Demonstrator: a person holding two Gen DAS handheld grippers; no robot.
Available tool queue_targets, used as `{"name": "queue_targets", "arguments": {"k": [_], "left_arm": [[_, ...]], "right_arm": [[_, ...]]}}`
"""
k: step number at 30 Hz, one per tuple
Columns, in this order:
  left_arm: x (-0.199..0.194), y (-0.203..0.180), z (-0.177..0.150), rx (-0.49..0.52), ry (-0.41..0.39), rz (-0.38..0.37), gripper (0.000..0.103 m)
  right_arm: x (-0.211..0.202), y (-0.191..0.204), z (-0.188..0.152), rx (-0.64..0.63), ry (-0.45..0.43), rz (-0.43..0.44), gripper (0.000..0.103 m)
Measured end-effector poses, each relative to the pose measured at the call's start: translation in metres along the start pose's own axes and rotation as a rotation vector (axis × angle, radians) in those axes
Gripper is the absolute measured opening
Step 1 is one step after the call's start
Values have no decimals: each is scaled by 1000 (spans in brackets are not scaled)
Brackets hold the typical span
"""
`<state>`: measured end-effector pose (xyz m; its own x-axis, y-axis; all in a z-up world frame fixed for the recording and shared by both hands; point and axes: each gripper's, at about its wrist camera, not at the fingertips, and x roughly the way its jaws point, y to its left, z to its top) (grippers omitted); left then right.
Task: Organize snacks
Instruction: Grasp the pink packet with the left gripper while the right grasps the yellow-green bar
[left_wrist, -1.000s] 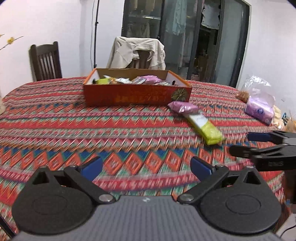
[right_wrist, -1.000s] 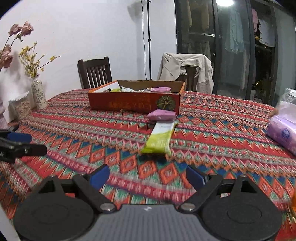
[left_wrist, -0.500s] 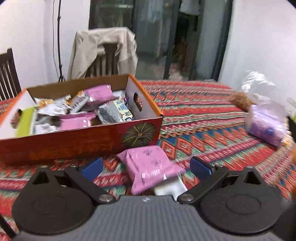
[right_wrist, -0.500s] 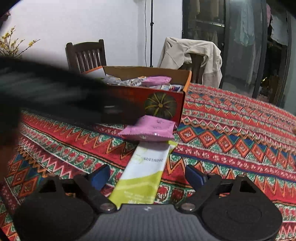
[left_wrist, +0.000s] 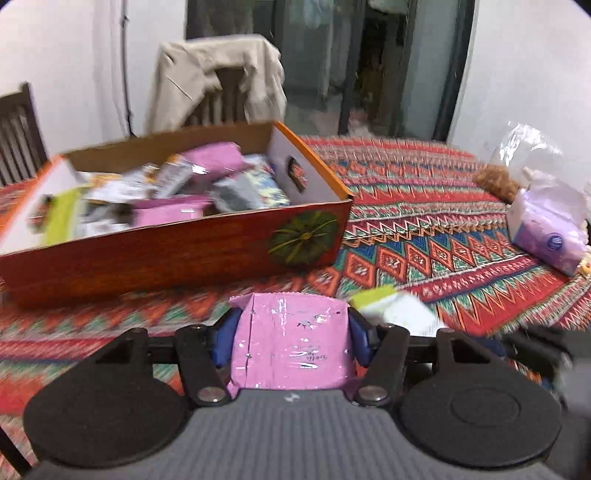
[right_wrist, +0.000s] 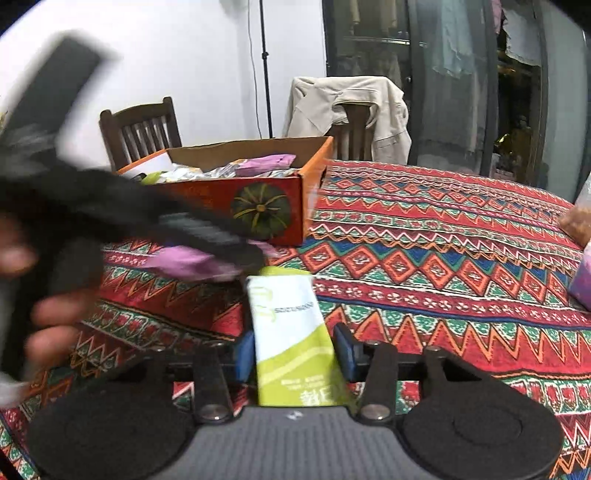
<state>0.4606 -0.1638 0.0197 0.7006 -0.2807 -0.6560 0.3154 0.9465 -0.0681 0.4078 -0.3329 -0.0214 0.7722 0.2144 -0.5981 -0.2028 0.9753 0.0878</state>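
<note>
A pink snack packet lies between the blue pads of my left gripper. Its jaws are closing and the pads press on the packet's sides. It sits just in front of the orange cardboard box, which holds several snack packets. My right gripper is closing on a green and white packet, with its pads against both long edges. In the right wrist view the left gripper is a dark blur over the pink packet. The green packet's end shows right of the pink one.
A patterned red tablecloth covers the table. A purple tissue pack and a clear bag of brown snacks lie at the right. A chair draped with a beige jacket stands behind the box. A person's hand is at the left.
Both grippers have moved in toward the box and narrowed from wide open onto their packets: the left onto the pink one, the right onto the green and white one.
</note>
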Motion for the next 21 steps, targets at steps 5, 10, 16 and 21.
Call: {"name": "queue_targets", "arguments": {"k": [5,10,16,21], "left_arm": [[-64,31,-48,-104,-22,30,61],[-102,49,-89,-130,-6,94,61],[-103,49,-109,-67,7,121,61],[-101,44,-122,-28,1,100,77]], "right_arm": [[-2,1,0,-19,-8,-5,40],[-28,24,-3,-18,-21,101,42],[-26,63,-12,-72,12,102,61],[-11,71,-11,-110,17,17,61]]}}
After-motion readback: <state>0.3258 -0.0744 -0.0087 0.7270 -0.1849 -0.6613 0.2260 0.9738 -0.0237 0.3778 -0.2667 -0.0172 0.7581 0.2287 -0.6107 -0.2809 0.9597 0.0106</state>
